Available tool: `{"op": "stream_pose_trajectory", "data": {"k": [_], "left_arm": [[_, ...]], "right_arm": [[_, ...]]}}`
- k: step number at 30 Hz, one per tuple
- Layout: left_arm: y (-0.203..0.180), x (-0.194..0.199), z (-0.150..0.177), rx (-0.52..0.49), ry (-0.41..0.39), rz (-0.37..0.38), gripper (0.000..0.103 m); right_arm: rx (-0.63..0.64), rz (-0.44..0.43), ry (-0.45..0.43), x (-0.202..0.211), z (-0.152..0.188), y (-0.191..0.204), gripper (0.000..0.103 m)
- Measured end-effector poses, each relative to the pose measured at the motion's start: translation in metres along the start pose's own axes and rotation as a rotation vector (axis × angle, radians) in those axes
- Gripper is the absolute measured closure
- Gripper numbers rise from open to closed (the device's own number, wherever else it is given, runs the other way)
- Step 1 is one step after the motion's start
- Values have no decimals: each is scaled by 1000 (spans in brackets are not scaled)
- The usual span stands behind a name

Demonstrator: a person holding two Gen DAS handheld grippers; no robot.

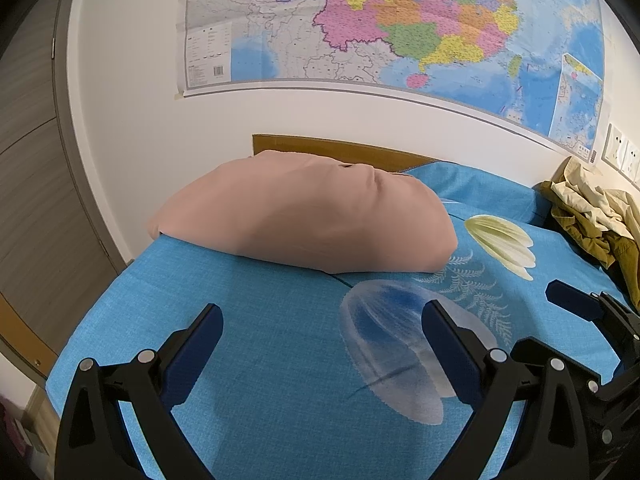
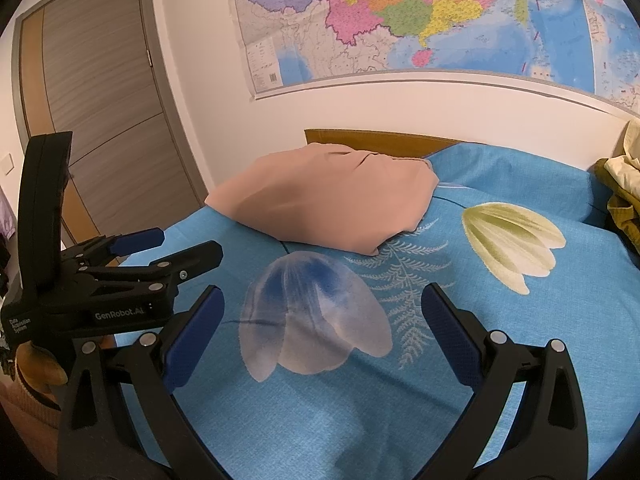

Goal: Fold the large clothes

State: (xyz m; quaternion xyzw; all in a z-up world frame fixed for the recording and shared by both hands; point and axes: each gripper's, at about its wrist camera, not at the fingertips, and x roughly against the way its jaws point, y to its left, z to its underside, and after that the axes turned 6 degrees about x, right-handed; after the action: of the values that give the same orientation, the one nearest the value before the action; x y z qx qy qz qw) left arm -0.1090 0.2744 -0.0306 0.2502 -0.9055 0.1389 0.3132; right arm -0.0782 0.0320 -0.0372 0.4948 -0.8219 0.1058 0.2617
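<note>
A crumpled heap of olive and cream clothes (image 1: 592, 216) lies at the far right of the bed; only its edge shows in the right wrist view (image 2: 624, 184). My left gripper (image 1: 322, 320) is open and empty above the blue bedspread (image 1: 260, 360). It also shows in the right wrist view (image 2: 180, 244), at the left and a little higher. My right gripper (image 2: 322, 312) is open and empty above the blue flower print (image 2: 316, 308). One of its fingertips (image 1: 560, 292) shows at the right of the left wrist view.
A pink pillow (image 1: 304, 216) lies at the head of the bed against the wooden headboard (image 1: 340, 148). A large map (image 1: 400, 28) hangs on the wall. A grey door (image 2: 100, 100) stands left of the bed. Wall sockets (image 1: 620, 156) sit at the right.
</note>
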Motion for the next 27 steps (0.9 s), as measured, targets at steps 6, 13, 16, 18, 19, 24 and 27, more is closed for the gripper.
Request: {"op": "stream_pose_trajectory", "data": {"k": [6,13,16,18,19,24,27], "left_arm": [[-1,-1,0,-1,2,3,7],[-2,-1,-1,-3,4,2,7],[-2,-1,-1,-4,4,2,7],[-2,-1,-1,-3,3,3,7],[-2,-1,-1,-4,4,3,7],[-2,-2,-1,-4,5,4,7],[-2,-2,0,-3,7,4,7]], "right_arm": [[-2,0,-1,0,0,0,6],[-6,5,-1,1,0,0,6],[-7,3,-1,0,0,0,6],[-7,3,-1,0,0,0,6],[-7,4,-2,0,1,1,6],[-7,-1,0,0,0,-1,6],[-6,0,-1,0,0,0,6]]}}
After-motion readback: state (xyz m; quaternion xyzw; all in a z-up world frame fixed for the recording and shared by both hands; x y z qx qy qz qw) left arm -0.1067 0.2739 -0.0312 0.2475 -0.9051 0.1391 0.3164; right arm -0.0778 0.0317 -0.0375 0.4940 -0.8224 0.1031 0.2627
